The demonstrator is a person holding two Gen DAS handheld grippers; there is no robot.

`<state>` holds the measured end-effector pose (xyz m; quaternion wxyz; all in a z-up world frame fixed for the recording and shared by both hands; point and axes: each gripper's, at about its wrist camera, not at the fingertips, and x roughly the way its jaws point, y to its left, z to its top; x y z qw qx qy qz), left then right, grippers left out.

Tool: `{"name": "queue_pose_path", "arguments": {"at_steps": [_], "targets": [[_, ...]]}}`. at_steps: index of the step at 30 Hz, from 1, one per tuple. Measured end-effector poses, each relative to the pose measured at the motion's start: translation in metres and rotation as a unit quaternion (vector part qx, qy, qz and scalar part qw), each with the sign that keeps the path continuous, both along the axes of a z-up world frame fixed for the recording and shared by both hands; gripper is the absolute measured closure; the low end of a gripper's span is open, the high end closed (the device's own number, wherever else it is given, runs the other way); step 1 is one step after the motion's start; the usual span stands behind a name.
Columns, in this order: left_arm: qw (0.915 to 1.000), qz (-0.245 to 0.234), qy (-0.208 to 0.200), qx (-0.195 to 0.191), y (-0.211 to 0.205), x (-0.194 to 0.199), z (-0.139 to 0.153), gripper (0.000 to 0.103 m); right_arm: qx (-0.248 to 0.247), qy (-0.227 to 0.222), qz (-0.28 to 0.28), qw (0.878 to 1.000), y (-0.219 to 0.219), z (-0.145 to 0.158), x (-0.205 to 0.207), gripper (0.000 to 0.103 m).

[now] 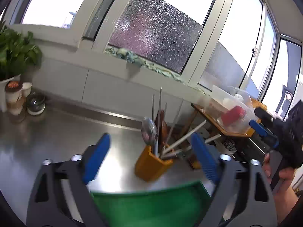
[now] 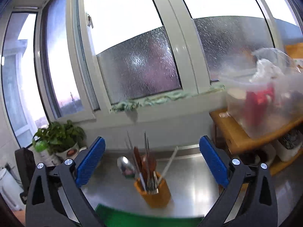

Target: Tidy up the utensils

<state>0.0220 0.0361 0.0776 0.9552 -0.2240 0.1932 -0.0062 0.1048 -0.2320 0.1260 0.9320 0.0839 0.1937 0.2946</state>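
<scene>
Holder [image 2: 154, 193]: orange, standing upright on the counter, between the spread fingers in both wrist views, touched by neither gripper.
Holder contents: steel spoon [image 2: 126, 167] bowl-up, brown wooden utensils [image 2: 149, 163], thin metal chopsticks [image 2: 146, 145], white chopsticks [image 2: 169, 163] leaning right; all crowded together, handles down.
Left gripper [image 1: 151, 157]: jaws spread wide, blue pads [image 1: 96, 158] well apart, nothing between them, clear of the holder.
Right gripper [image 2: 152, 162]: jaws spread wide, blue pads [image 2: 90, 159] holding nothing; seen from the left wrist at the right edge, gripped by a hand [image 1: 280, 172].
Tray [image 1: 149, 204]: green, flat on the counter, at the near edge just in front of the holder; contents hidden or out of view.
Counter [image 2: 193, 189]: brushed steel, shiny, with window glare, raised lip along the back.
Wall: pale panels behind the counter, under the sill.
Window [image 2: 140, 68]: white frames, frosted lower panes, bright clear panes above.
Cloth [image 1: 132, 56]: pale green, crumpled along the sill.
Wooden shelf [image 2: 238, 132]: right of the holder, low, two levels.
Clear tub [image 2: 265, 102]: on the shelf top, holding something red and white bags, blurred.
Plant [image 2: 58, 136]: leafy green, in a white pot at the left back corner.
Cups [image 1: 15, 94]: stacked paper cups and a small dark jar beside the plant.
</scene>
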Motion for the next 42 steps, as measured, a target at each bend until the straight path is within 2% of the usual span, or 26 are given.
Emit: {"name": "queue_pose_path", "arguments": {"at_steps": [1, 5, 9, 16, 20, 27, 31, 34, 42], "targets": [[1.0, 0.0, 0.003, -0.004, -0.002, -0.004, -0.001, 0.007, -0.008, 0.011, 0.005, 1.0, -0.003, -0.005, -0.007, 0.003], [0.9995, -0.003, 0.027, -0.012, -0.016, -0.018, -0.006, 0.008, -0.031, 0.05, 0.017, 0.998, -0.007, -0.024, -0.026, 0.003], [0.9969, -0.023, 0.075, 0.01, -0.031, -0.023, -0.011, 0.008, -0.051, 0.082, 0.011, 0.995, -0.008, -0.038, -0.041, 0.003], [0.9922, -0.015, 0.122, 0.021, -0.04, -0.034, -0.012, 0.008, -0.099, 0.134, 0.0, 0.986, 0.004, -0.051, -0.055, 0.003], [0.9875, -0.012, 0.153, 0.037, -0.042, -0.041, -0.014, 0.008, -0.127, 0.164, -0.001, 0.978, 0.012, -0.06, -0.062, 0.003], [0.9756, -0.017, 0.217, 0.026, -0.041, -0.051, -0.025, 0.008, -0.143, 0.214, 0.0, 0.966, 0.018, -0.071, -0.075, 0.004], [0.9726, -0.026, 0.229, 0.03, -0.045, -0.054, -0.026, 0.008, -0.153, 0.22, -0.01, 0.963, 0.016, -0.074, -0.078, 0.004], [0.9724, -0.026, 0.23, 0.029, -0.044, -0.053, -0.025, 0.008, -0.143, 0.228, -0.011, 0.963, 0.014, -0.074, -0.077, 0.004], [0.9721, -0.029, 0.231, 0.029, -0.046, -0.046, -0.026, 0.008, -0.158, 0.222, -0.011, 0.962, 0.02, -0.073, -0.077, 0.004]]}}
